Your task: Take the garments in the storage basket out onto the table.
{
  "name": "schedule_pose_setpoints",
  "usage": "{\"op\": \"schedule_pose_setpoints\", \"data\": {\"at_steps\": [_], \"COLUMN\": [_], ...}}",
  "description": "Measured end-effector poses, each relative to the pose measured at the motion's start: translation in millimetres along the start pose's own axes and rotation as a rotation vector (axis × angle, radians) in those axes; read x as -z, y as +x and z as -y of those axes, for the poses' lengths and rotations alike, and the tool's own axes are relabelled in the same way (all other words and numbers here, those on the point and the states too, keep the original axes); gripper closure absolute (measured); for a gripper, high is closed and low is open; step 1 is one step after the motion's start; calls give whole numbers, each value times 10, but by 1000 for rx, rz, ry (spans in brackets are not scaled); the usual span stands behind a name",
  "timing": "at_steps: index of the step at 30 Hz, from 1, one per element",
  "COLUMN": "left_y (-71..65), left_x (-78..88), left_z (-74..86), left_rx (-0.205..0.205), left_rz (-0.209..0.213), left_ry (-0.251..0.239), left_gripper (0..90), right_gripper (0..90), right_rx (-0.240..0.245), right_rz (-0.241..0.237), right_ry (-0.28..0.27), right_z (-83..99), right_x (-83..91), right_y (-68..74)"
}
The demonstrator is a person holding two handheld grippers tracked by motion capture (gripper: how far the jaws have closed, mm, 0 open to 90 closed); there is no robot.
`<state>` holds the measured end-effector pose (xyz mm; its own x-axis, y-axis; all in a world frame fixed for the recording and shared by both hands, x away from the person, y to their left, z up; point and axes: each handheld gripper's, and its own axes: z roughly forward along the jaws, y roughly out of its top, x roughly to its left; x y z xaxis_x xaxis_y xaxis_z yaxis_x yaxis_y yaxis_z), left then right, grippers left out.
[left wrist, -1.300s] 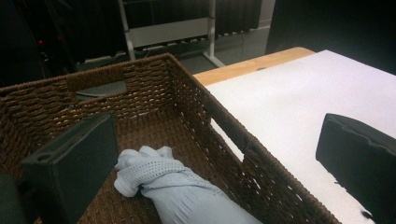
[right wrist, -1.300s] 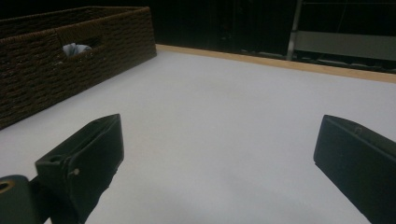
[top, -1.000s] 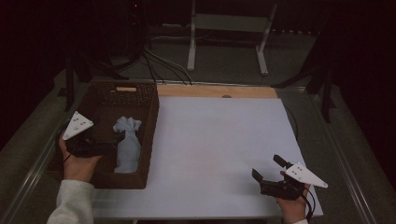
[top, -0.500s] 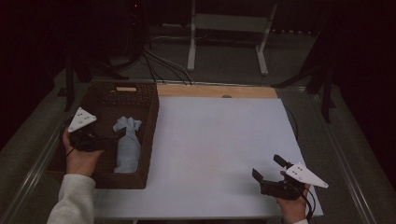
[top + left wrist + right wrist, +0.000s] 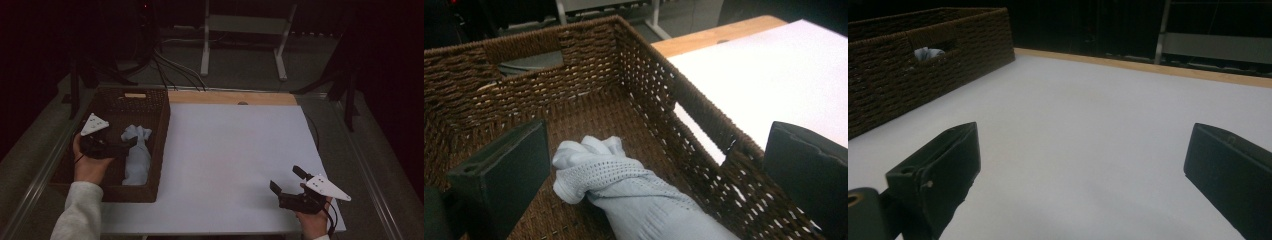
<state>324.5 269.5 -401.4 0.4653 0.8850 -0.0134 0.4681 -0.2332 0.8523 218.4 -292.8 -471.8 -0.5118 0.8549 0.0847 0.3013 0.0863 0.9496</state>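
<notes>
Left gripper view: the pale cloth [image 5: 634, 195] is seen lying on the wicker basket [image 5: 644, 90] floor between the spread jaws of the left gripper [image 5: 649, 190], nothing grasped, so a weave snag is judged possible; the right gripper [image 5: 290, 186] is held agape over the table [image 5: 235, 150].

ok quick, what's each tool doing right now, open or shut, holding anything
Left tool: open, jaws wide either side of the pale blue cloth in the basket, not gripping it.
Right tool: open, empty, above the white table.

No legible text, label, brand, number or sign on any surface here.
</notes>
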Motion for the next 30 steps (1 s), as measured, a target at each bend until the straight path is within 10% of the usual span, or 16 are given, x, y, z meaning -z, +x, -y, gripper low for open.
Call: {"op": "schedule_pose_setpoints", "data": {"at_steps": [30], "left_y": [131], "left_x": [-298], "left_z": [46], "left_rx": [79], "left_rz": [32], "left_ry": [115], "left_gripper": [1], "right_gripper": [19], "right_rx": [-6], "right_rz": [5], "right_ry": [-8], "right_z": [-5], "right_x": [14], "right_y": [-11]}}
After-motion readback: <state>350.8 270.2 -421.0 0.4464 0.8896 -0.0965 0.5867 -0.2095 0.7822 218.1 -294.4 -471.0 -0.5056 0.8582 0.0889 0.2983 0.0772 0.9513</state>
